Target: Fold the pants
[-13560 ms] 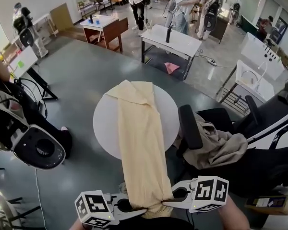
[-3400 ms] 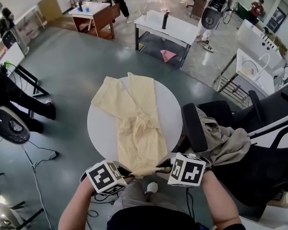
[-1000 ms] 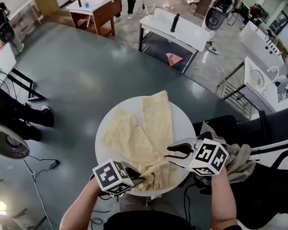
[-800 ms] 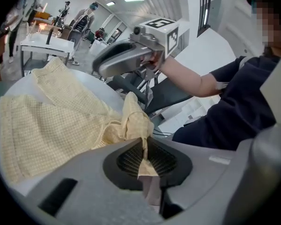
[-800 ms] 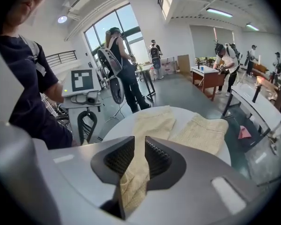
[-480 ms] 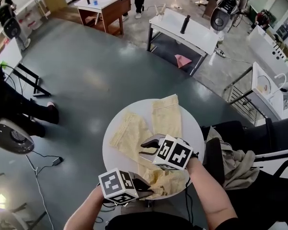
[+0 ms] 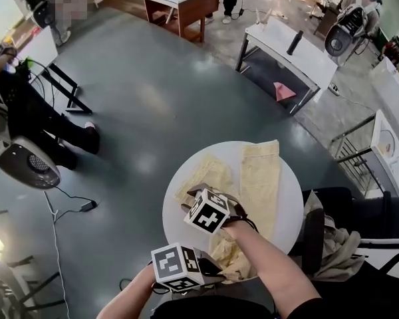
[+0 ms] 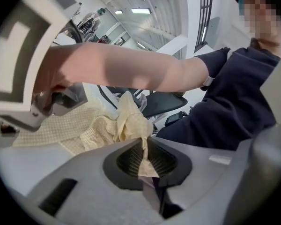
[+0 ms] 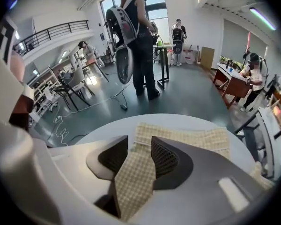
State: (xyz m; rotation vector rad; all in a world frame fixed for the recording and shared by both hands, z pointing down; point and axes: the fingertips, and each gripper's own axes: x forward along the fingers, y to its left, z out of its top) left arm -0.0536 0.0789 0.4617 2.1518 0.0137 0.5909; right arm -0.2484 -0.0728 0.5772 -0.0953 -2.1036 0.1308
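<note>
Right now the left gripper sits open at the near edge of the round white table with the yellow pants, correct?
No. The left gripper is shut on a fold of the pants, as the left gripper view shows. The rest holds: it sits at the near edge of the table.

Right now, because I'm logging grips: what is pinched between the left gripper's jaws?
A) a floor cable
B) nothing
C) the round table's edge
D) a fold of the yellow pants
D: the left gripper view shows the left gripper with its jaws closed on a bunched fold of the pants.
</note>
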